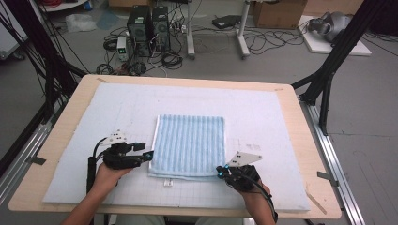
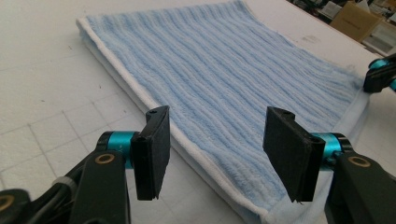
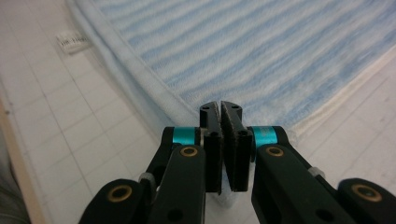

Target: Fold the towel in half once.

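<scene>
Towel lay folded flat; right gripper had clamped its near-right corner, left gripper gaped over the near-left edge, ungrasped — next fold unstarted.

**Gripper and arm status, both sides**

I see my left gripper held low and level, with its jaws pointing toward the right. The jaws stand apart, pads facing each other with a clear gap. My left hand grasps the body from behind, forearm entering from the bottom edge. My right gripper points left, its pads pressed together. My right hand holds it from below.
</scene>
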Demonstrator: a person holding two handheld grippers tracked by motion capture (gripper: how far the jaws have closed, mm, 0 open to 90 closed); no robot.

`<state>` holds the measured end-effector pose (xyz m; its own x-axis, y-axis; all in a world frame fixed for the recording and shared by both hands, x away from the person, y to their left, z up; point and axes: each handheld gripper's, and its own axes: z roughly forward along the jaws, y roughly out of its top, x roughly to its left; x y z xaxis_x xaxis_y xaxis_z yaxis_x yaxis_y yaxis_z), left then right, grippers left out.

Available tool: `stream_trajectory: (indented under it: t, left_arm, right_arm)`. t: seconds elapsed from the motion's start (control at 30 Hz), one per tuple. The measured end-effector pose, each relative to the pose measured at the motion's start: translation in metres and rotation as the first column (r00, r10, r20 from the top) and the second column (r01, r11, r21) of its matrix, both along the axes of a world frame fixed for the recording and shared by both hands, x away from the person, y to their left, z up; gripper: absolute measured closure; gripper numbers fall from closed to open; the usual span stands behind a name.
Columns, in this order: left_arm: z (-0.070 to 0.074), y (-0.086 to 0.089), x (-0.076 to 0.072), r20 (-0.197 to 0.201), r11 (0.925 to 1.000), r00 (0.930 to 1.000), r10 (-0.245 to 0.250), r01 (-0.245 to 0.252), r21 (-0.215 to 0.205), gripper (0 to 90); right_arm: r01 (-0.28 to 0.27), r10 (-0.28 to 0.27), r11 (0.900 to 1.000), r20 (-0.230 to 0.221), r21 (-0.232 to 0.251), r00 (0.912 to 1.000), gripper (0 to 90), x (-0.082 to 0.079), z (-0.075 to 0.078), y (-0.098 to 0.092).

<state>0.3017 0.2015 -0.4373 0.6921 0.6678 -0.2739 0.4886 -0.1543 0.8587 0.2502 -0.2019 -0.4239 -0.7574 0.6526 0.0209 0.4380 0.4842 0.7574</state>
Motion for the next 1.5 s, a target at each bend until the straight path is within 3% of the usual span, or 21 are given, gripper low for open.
stream_trajectory:
  t: [0.13,0.33,0.4,0.47,0.57,0.6,0.67,0.77,0.87,0.97,1.1,1.27,1.33,1.43,1.47,1.5]
  left_arm:
    - [0.000,-0.002,-0.005,-0.010,1.0000,0.9999,-0.007,0.007,0.007,44.3]
    - [-0.004,-0.007,-0.012,-0.041,0.9986,0.9988,-0.026,0.028,0.046,47.6]
    - [-0.006,-0.010,-0.013,-0.055,0.9970,0.9979,-0.033,0.037,0.069,49.0]
    - [-0.008,-0.014,-0.015,-0.069,0.9951,0.9969,-0.037,0.043,0.088,50.0]
    - [-0.011,-0.019,-0.017,-0.081,0.9901,0.9960,-0.039,0.050,0.131,52.0]
    - [-0.012,-0.021,-0.018,-0.084,0.9879,0.9955,-0.044,0.055,0.145,53.8]
    - [-0.013,-0.024,-0.021,-0.064,0.9829,0.9973,-0.035,0.046,0.178,63.0]
    - [-0.010,-0.024,-0.023,-0.034,0.9796,0.9982,-0.050,0.056,0.193,81.5]
    - [-0.008,-0.023,-0.025,-0.015,0.9831,0.9987,-0.049,0.051,0.176,86.1]
    - [-0.003,-0.020,-0.027,0.007,0.9876,0.9987,-0.051,0.050,0.149,86.9]
    - [0.005,-0.016,-0.030,0.030,0.9948,0.9983,-0.049,0.046,0.090,87.0]
    - [0.009,-0.011,-0.034,-0.001,0.9971,0.9980,-0.063,0.063,0.044,87.0]
    - [0.007,-0.011,-0.039,-0.026,0.9955,0.9964,-0.081,0.082,0.046,87.0]
    - [0.003,-0.012,-0.042,-0.035,0.9940,0.9964,-0.078,0.080,0.074,86.6]
    - [0.001,-0.012,-0.041,-0.032,0.9940,0.9981,-0.053,0.056,0.094,82.6]
    - [0.001,-0.012,-0.040,-0.035,0.9936,0.9988,-0.034,0.037,0.107,70.3]
  right_arm:
    - [-0.020,0.019,0.999,0.010,0.027,0.9998,87.6,-0.006,0.009,-0.005]
    - [-0.013,0.009,0.998,-0.061,-0.065,0.9981,89.6,-0.007,-0.005,-0.005]
    - [-0.009,0.005,0.998,-0.061,-0.059,0.9981,89.0,-0.007,-0.007,-0.007]
    - [0.001,-0.003,0.999,-0.046,-0.046,0.9989,85.3,-0.007,-0.005,-0.008]
    - [0.016,-0.016,1.000,-0.015,-0.013,0.9998,71.8,-0.006,-0.003,-0.009]
    - [0.031,-0.031,0.999,-0.003,-0.006,0.9995,67.0,-0.004,-0.004,-0.008]
    - [0.045,-0.045,0.999,-0.008,0.001,0.9990,65.8,0.001,-0.009,-0.005]
    - [0.047,-0.049,0.998,-0.031,-0.043,0.9983,76.6,0.008,-0.017,0.003]
    - [0.031,-0.033,0.998,-0.029,-0.059,0.9990,87.4,0.010,-0.017,0.006]
    - [0.031,-0.032,0.997,-0.013,-0.068,0.9994,88.3,0.009,-0.014,0.007]
    - [0.036,-0.036,0.999,0.001,-0.035,0.9993,88.4,0.006,-0.007,0.003]
    - [0.037,-0.036,0.999,0.026,-0.020,0.9990,88.5,-0.001,0.007,-0.003]
    - [0.028,-0.027,0.999,0.009,-0.025,0.9996,88.5,-0.006,0.007,-0.004]
    - [0.014,-0.016,0.996,-0.022,-0.083,0.9996,89.3,-0.010,0.000,-0.002]
    - [0.016,-0.018,0.996,-0.021,-0.091,0.9996,83.8,-0.009,-0.004,-0.001]
    - [0.024,-0.027,0.996,-0.027,-0.087,0.9993,80.0,-0.008,-0.007,-0.001]
